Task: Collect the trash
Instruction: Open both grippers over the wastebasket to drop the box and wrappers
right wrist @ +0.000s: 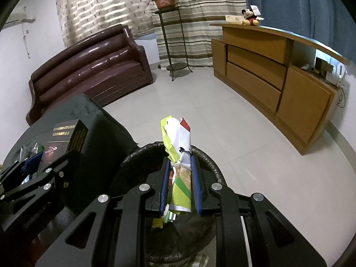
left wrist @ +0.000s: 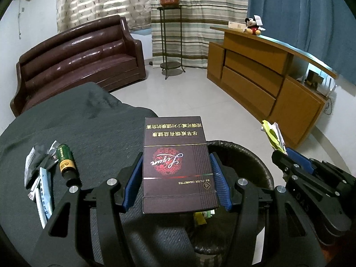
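Over the bin [left wrist: 255, 155], at twelve o'clock, my left tool [left wrist: 175, 178] grips the cigarette box [left wrist: 178, 166] for dropping; my right tool [right wrist: 180, 187] pinches crumpled wrappers [right wrist: 178, 138]. More litter [left wrist: 42, 173] waits at nine o'clock on the table [left wrist: 89, 122].

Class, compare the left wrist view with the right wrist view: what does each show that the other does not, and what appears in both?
Only the left wrist view shows the small green bottle and white wrappers lying on the dark cloth, plus the cigarette box's front print.

Only the right wrist view shows the air conditioner on the wall and the string tied around the crumpled wrapper bundle.

Both show the left gripper shut on the cigarette box, the right gripper shut on the bundle, the black-lined trash bin, sofa and cabinet.
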{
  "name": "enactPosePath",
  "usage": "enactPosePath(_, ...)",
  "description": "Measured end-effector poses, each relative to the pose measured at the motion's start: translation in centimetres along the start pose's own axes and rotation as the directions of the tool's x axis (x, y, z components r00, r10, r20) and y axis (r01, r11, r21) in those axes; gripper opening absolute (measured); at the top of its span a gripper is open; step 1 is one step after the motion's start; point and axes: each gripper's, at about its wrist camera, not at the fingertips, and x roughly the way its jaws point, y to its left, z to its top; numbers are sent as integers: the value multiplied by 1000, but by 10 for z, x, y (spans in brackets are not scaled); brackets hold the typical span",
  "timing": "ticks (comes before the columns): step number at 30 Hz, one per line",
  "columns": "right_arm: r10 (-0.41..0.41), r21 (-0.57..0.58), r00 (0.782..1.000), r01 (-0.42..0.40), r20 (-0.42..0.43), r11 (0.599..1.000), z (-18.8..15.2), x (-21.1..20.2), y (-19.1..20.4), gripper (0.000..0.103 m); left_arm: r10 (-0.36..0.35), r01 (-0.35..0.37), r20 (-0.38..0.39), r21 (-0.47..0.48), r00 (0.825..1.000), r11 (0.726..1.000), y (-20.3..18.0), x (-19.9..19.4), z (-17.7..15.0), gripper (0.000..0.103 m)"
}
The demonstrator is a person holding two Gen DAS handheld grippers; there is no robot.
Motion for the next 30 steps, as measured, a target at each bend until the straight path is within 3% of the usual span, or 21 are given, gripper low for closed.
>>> enactPosePath(10,-6,20,1000,6,6,1000,1,4,-6,24,4,-4,-28,-4,1000,1000,1,8,3,57)
enactPosePath(18,-18,30,1000,17,12,999,2,2,-8,29,13,-14,-31,-14,999,1000,4,8,3,72)
enactPosePath(30,-38,34,999,37,26,999,2,-4,-7,41,16,-17,-23,-30,1000,999,11,-1,2,72)
